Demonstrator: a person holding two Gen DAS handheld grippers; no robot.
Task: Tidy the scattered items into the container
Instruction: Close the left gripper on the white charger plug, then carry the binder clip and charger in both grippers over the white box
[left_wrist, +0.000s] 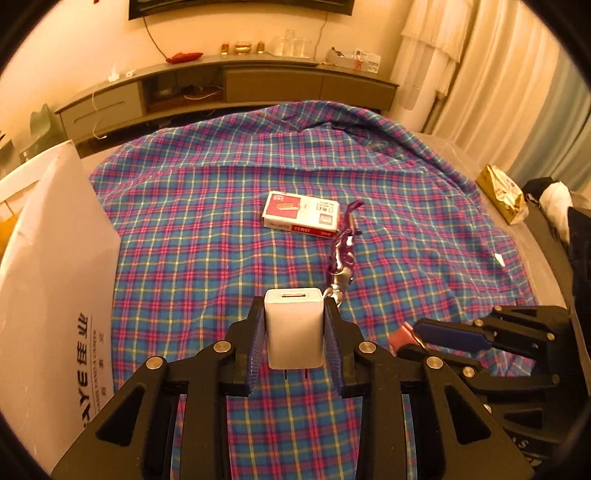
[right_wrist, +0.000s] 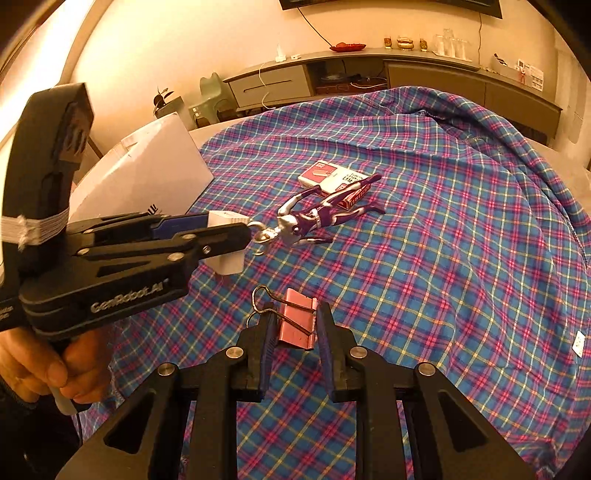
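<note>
Container: we see the white box (left_wrist: 55, 266) at the left edge of the left wrist view, its opening hidden from us.
Left gripper (left_wrist: 294, 325): clamped on the white charger (left_wrist: 294, 332), lower centre, lifted off the plaid cloth (left_wrist: 207, 221).
Staple box (left_wrist: 301, 214): mid-frame, with the purple figure keychain (left_wrist: 341, 254) just right of it.
Right gripper (right_wrist: 295, 325): lower centre of its own view, pads around the pink binder clip (right_wrist: 297, 325); we cannot tell whether they grip.
Risk: the clip's wire handle sticks out left and may twist free; the charger's smooth sides could slip; both grippers heading for the box could collide.
</note>
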